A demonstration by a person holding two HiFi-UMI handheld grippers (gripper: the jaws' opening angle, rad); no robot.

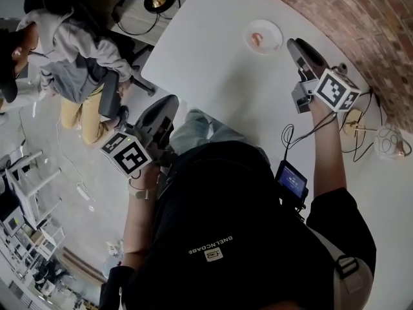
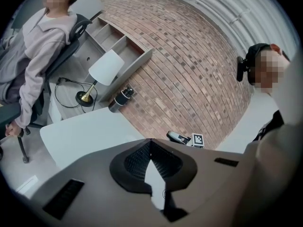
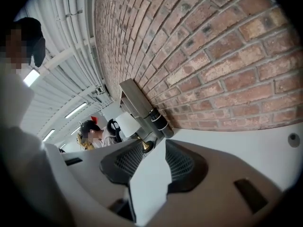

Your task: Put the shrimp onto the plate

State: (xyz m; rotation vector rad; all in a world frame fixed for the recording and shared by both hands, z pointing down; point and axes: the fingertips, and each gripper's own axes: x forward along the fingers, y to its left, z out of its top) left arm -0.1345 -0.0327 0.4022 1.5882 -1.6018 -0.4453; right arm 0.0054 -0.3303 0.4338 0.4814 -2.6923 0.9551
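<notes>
Pink shrimp point(image 1: 257, 39) x1, plate point(image 1: 277, 32) x1, L gripper point(image 2: 150, 144), R gripper point(image 3: 154, 148) (agape)

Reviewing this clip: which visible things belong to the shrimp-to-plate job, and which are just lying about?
Job:
- shrimp, already lying on the plate
- plate
- right hand-held gripper
- left hand-held gripper

Lying about:
- desk lamp
- bottle by the brick wall
- small screen device
- cables
</notes>
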